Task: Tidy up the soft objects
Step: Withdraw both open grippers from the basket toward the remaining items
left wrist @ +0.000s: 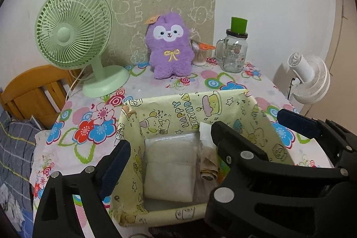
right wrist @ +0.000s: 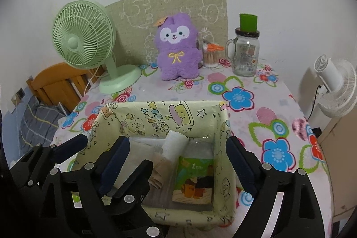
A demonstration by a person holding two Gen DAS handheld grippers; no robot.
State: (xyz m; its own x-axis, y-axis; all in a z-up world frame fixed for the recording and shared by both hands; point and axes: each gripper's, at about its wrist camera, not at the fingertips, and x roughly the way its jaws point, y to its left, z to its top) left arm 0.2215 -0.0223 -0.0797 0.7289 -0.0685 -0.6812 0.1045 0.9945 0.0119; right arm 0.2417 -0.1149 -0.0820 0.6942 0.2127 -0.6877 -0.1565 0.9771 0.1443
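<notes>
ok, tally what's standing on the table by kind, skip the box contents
Fans: 1, green fan
Plush toys: 1, purple plush
Glass jars: 1, glass jar with a green cup on its lid
Cotton swab tubs: 1, swab tub
Boxes: 1, paper-covered box
Total: 5, plus the cup

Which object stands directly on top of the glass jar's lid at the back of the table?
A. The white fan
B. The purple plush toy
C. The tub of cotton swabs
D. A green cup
D. The green cup sits on the dark lid of the glass jar, while the purple plush toy and the tub of cotton swabs stand on the tablecloth to its left.
</notes>
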